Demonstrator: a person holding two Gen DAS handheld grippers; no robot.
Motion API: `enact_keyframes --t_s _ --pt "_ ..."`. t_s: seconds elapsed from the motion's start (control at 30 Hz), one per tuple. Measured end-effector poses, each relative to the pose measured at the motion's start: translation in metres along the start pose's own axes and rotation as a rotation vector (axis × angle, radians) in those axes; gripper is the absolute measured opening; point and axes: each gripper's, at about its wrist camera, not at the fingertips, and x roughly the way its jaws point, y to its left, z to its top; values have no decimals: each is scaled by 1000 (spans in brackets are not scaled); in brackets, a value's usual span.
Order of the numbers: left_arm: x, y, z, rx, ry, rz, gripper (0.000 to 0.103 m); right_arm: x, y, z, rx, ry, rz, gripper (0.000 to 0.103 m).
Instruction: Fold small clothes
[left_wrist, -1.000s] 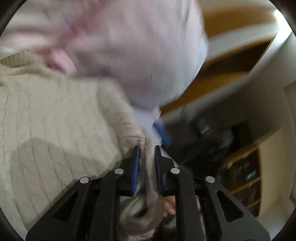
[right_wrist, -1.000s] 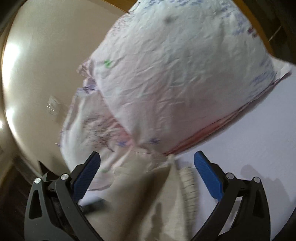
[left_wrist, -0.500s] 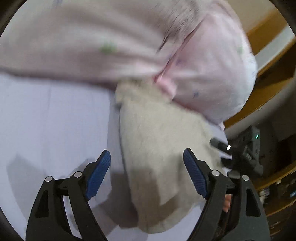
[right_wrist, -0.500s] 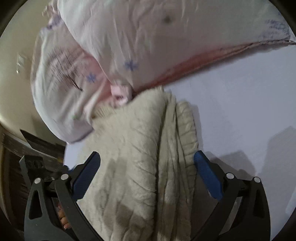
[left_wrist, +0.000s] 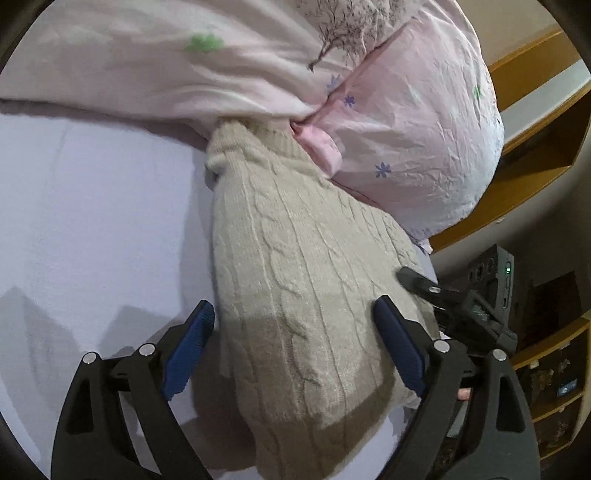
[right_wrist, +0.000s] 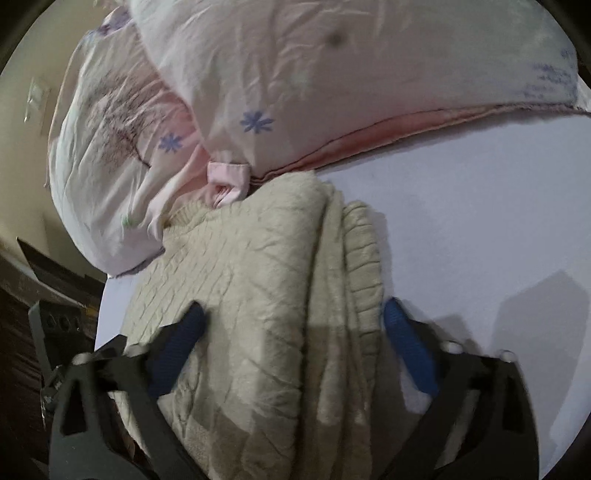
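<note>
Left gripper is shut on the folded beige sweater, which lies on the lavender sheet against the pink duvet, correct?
No. The left gripper is open, fingers either side of the sweater, as the left wrist view shows. The sheet and duvet are right.

We lose the cream sweater's near end past the bottom edge; its far end is buried under the floral quilt. Motion blurs the right gripper.
</note>
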Motion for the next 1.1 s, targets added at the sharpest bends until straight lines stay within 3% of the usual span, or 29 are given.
enact_keyframes --t_s 0.03,0.17,0.27,0.33,0.4,0.43,0.5,0.57,0.63,0.7,0.77,0.8,0.9,0.97,1.03,1.1 --pt "3 0 0 -3 11 -27 85 1 0 0 15 7 47 55" --pt "-1 0 0 17 48 -45 55 -2 1 -3 36 6 149 43" --pt "-36 2 -4 79 29 -40 51 1 16 -10 26 40 317 40" --pt "-67 8 -9 128 -17 -3 51 13 37 -17 -21 80 363 39" --pt "-89 20 -11 166 -54 88 56 35 66 -25 -106 134 303 43" --pt "-96 28 -12 176 -67 162 59 40 72 -26 -134 141 254 53" --pt "-104 37 -13 158 -79 221 62 32 78 -26 -165 88 160 61" --pt "-123 30 -18 185 -176 261 65 1 75 -24 -166 -52 134 61" --pt "-136 17 -25 227 -241 246 74 -19 76 -24 -182 -129 198 61" --pt "-137 -1 -33 272 -258 200 74 -14 86 -26 -230 -109 217 61" --pt "-124 -17 -38 325 -230 183 76 16 99 -34 -291 -15 156 46" --pt "-115 -23 -40 350 -214 187 76 29 106 -36 -314 -3 114 17" --pt "-96 -26 -44 384 -187 213 76 23 110 -38 -362 -92 53 14" --pt "-92 -26 -47 403 -188 183 75 13 103 -34 -343 -161 15 12" --pt "-88 -29 -50 423 -176 171 75 16 100 -34 -340 -155 -40 11" --pt "-76 -37 -56 487 -175 230 75 35 97 -34 -333 -99 -101 14"
